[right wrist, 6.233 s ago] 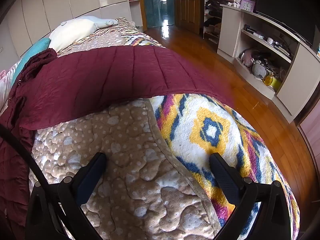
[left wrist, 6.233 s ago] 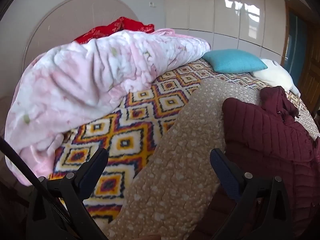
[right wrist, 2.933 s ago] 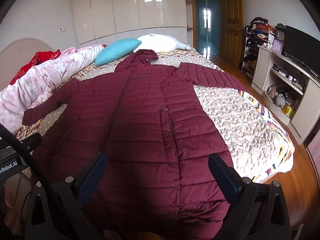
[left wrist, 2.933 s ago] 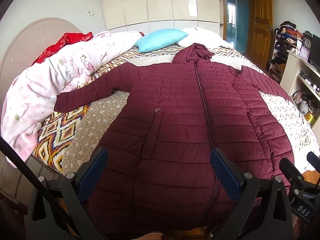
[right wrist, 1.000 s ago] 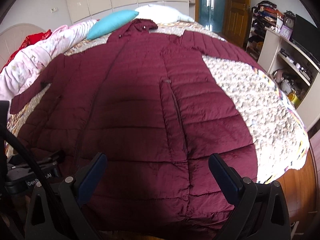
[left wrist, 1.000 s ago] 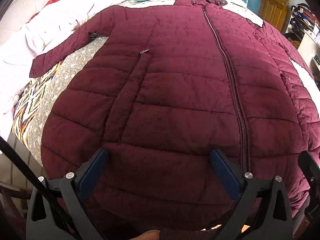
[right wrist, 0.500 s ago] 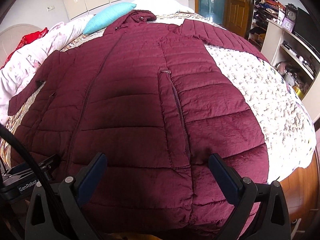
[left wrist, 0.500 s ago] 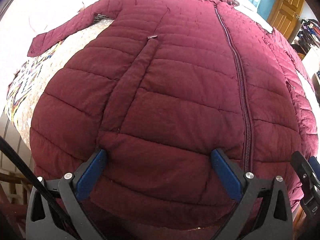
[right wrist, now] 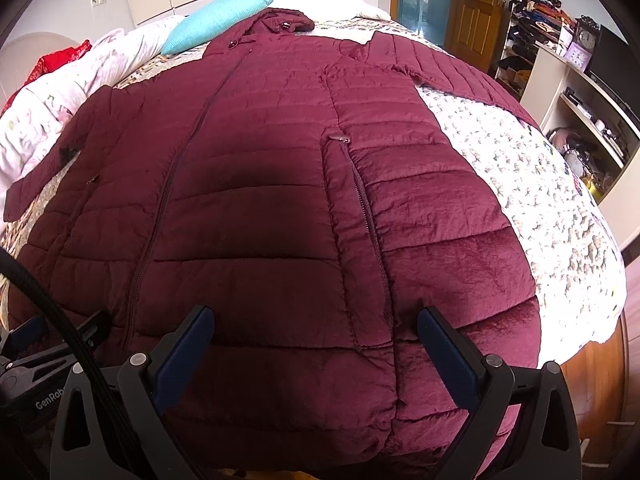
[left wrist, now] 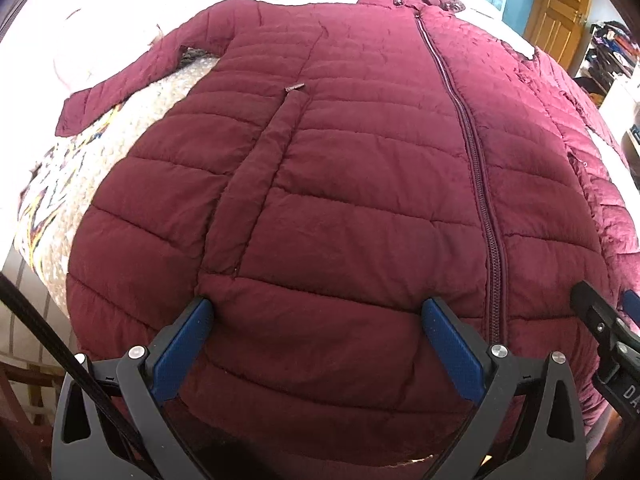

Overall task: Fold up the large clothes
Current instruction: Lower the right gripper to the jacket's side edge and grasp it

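A large maroon quilted hooded jacket [left wrist: 360, 152] lies spread flat, front up and zipped, on the bed; it also fills the right wrist view [right wrist: 280, 200]. Its hood points to the far end and both sleeves are spread out. My left gripper [left wrist: 316, 312] is open, its blue pads pressing on the jacket's bottom hem left of the zipper. My right gripper [right wrist: 314, 320] is open over the hem on the right half, near the pocket zipper [right wrist: 368, 216]. Each gripper shows at the edge of the other's view.
The bed [right wrist: 540, 184] has a beige dotted quilt over a patterned blanket. A pink-white duvet [right wrist: 60, 92], a teal pillow [right wrist: 220, 16] and a white pillow lie at the far end. Shelves [right wrist: 580, 92] and a wooden door [right wrist: 476, 8] stand on the right.
Both grippers have come down and closer to the jacket's bottom hem; the jacket now fills both views. The left pads now touch the fabric. The jacket has not moved.
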The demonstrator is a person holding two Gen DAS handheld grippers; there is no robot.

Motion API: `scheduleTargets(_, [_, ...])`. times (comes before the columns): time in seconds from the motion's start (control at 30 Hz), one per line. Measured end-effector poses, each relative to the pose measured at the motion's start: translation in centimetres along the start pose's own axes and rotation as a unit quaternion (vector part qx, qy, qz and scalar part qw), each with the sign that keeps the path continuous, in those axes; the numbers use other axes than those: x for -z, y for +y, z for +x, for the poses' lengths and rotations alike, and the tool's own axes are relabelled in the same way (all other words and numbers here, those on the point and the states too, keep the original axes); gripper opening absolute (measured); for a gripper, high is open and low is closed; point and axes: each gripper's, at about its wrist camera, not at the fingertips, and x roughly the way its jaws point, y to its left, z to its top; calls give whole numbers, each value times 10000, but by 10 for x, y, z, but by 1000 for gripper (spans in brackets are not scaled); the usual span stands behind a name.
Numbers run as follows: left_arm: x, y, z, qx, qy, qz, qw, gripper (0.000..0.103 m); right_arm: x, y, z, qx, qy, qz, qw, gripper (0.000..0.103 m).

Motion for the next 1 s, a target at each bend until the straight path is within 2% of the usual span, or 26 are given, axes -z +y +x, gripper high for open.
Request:
scheduleTargets(0.27, [0, 3, 1, 129, -46, 7, 9999, 103, -2, 2, 10, 59, 153, 61, 9998, 103])
scheduleTargets(0.57, [3, 4, 0, 155, -110, 46, 9998, 103, -2, -3, 19, -100, 218, 178, 9996, 103])
scheduleTargets(0.77, [2, 1, 0, 100, -90, 108, 9999, 103, -1, -11, 21, -407, 144, 292, 9986, 103])
scheduleTargets(1.0, [-4, 2, -8, 138, -10, 124, 9998, 102, -9, -15, 22, -642, 423, 5, 9970, 103])
